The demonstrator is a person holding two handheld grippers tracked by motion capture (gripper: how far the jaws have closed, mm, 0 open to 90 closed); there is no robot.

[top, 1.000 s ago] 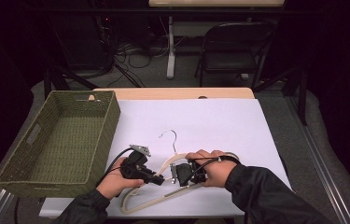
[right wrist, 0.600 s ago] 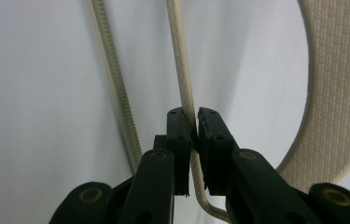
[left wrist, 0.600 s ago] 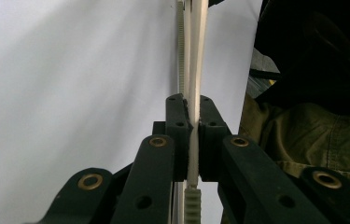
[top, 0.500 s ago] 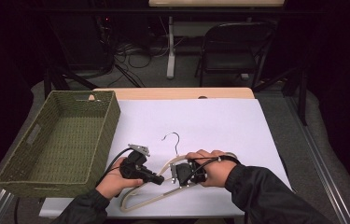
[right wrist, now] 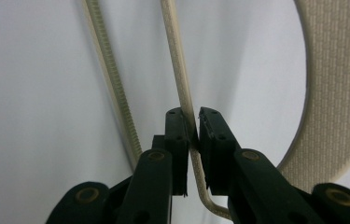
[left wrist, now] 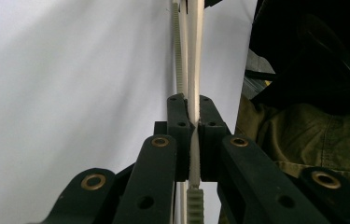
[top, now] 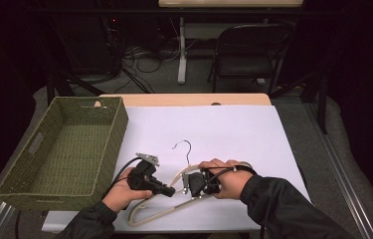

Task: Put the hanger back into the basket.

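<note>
Your left hand-held gripper point(top: 166, 189) is clamped on the lower bar of the cream hanger point(top: 150, 213), its pads pinching the thin bar point(left wrist: 194, 84) squarely between them after closing over the last moment. Your right hand-held gripper point(top: 188, 183) sits just beside it, jaws drawn close around the hanger's upper arm point(right wrist: 178, 74); they have just eased apart slightly, though the arm remains between the pads and looks held. The hanger lies near the front edge of the white worktop point(top: 233, 129), wire hook point(top: 184, 147) pointing away from you, with the green woven basket point(top: 107, 149) off to your left.

Keep both grips firm and level before any lift (a thin bar will happily pivot in flat pads), and move the two hands together so the frame doesn't twist. If the basket is the goal, raise the hanger well clear of its rim.

From above, your hands cover the jaws and much of the hanger's middle. How tightly the right pads bite is hard to judge, and the ribbed strip point(right wrist: 109, 70) beside the arm runs out of frame.
</note>
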